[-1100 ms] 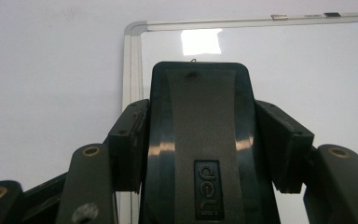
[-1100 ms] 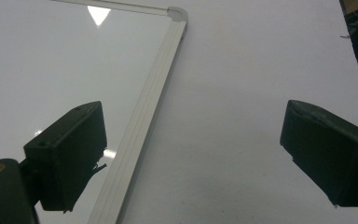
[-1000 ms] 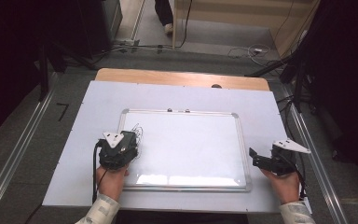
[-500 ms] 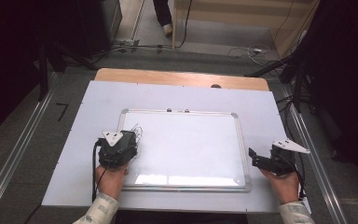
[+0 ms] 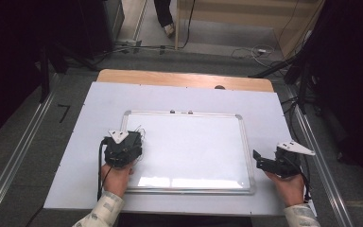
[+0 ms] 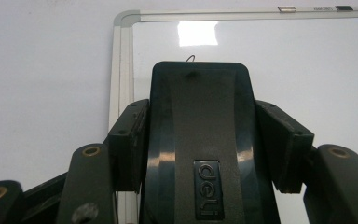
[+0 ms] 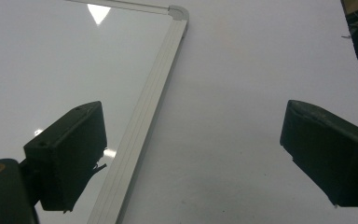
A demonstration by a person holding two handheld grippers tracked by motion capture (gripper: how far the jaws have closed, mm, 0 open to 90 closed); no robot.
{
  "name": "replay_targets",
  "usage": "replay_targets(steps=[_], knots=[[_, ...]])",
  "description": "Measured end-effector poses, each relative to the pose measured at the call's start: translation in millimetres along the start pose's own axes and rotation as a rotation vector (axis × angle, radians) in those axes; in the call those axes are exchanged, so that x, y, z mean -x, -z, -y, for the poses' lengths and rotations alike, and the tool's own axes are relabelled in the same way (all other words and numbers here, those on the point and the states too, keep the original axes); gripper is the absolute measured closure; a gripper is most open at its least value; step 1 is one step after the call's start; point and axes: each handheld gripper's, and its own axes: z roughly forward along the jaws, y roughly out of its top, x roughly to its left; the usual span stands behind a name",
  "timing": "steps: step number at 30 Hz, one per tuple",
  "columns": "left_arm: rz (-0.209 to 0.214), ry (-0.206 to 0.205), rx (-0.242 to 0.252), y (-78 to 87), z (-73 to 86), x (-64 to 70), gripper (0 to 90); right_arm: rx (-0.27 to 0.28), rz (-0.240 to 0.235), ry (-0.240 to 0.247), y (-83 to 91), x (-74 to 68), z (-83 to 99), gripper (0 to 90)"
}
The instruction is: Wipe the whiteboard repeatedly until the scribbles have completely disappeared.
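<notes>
Left gripper (image 6: 200, 140) jaws clamp black plastic board eraser (image 6: 200, 116) over near-left of white aluminium-framed whiteboard (image 5: 238, 142). Board looks clean; wiping likely near done. Right gripper (image 7: 191, 154) wide open, empty, beside right frame.

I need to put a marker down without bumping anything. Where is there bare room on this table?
Bare strips: between the whiteboard's top frame and the wooden edge, and left of the left gripper. Crowded: the board's left side, where that gripper clamps an eraser, and its right frame by the right gripper.
</notes>
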Motion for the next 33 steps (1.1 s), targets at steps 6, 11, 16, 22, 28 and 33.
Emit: replay_targets(steps=[6, 11, 16, 22, 28, 33], knots=[[-0.001, -0.018, -0.004, -6.6, -1.8, 3.6, 40.8, 0.0, 0.0, 0.0, 0.2, -0.1, 0.3, 5.6], [0.006, -0.023, -0.006, -12.0, -2.9, 6.6, 40.8, 0.0, -0.002, -0.001, 0.2, -0.1, 0.4, 5.6], [0.01, -0.025, -0.011, -15.2, -2.8, 9.1, 40.8, 0.001, -0.002, 0.001, 0.0, 0.5, 0.5, 5.6], [0.014, -0.038, -0.013, -16.2, -2.5, 12.8, 40.8, 0.0, -0.002, 0.001, 0.0, 0.3, 0.5, 5.5], [0.019, -0.052, -0.014, -16.4, -1.6, 17.3, 40.8, 0.001, -0.002, 0.002, 0.1, 0.4, 0.4, 5.6], [0.035, -0.058, -0.019, -16.9, -0.7, 21.7, 40.7, 0.001, -0.002, 0.002, 0.1, 0.6, 0.4, 5.6]])
